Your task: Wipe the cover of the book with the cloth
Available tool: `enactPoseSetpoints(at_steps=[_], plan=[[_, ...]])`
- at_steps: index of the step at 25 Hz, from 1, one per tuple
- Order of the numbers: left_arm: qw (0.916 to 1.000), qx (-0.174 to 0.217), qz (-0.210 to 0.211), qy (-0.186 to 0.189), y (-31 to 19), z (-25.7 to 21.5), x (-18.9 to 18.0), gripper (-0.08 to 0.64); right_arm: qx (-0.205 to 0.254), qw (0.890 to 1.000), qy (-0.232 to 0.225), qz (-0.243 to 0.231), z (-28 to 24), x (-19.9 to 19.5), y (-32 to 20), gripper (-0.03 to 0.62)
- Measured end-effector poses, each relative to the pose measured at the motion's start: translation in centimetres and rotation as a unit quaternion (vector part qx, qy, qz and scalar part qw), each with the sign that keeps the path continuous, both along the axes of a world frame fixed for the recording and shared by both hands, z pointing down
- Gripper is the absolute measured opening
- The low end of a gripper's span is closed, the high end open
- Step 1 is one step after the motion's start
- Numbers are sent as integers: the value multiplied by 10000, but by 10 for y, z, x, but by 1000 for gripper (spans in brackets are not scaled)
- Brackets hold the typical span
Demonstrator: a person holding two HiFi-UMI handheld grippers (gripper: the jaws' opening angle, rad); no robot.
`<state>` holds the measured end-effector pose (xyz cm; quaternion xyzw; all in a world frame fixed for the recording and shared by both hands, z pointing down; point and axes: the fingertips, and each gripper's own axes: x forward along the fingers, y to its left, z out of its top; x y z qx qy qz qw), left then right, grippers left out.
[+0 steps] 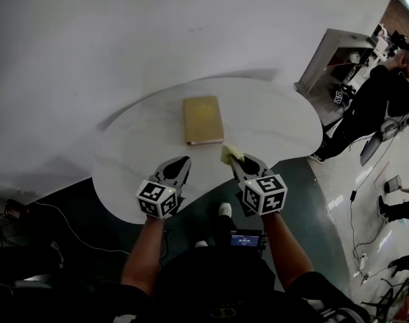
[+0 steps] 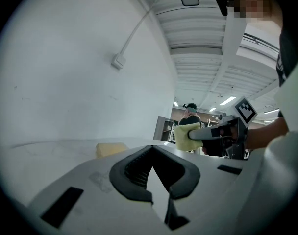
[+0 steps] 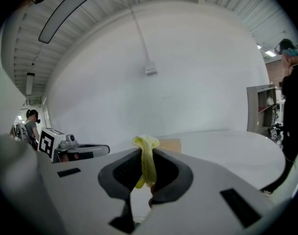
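Now right hand-held gripper (image 1: 235, 159), pinching cloth (image 1: 229, 154), points toward book (image 1: 203, 120).

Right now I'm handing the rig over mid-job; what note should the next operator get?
Left gripper: jaws together with nothing between them, over the near part of the table, short of the book.
Right gripper: shut on the yellow cloth, just off the book's near right corner.
The book lies closed and flat mid-table, cover up.
Done: the cloth is in the grip.
Left: bring the cloth onto the cover and wipe; it is not on the book now.
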<state>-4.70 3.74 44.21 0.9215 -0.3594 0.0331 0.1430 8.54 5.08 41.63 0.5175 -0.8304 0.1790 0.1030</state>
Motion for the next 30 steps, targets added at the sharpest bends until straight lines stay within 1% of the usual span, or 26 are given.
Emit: enactPoseSetpoints(at_steps=[12,16,20,25,30], plan=[[9988,-142,-440,-157,-98,5,23,2,-205,9984,-103,-516,8,24,-108,87],[9975,-180,-645,-236,-122,7,28,2,-239,9974,-116,-670,9,35,-135,87],[9962,-186,-817,-239,-141,8,32,2,-271,9966,-118,-774,13,44,-158,87],[9958,-239,-832,-300,-157,9,38,2,-406,9955,-312,-795,15,46,-175,87],[9964,-211,-760,-295,-164,6,38,2,-439,9956,-467,-683,13,44,-183,87]])
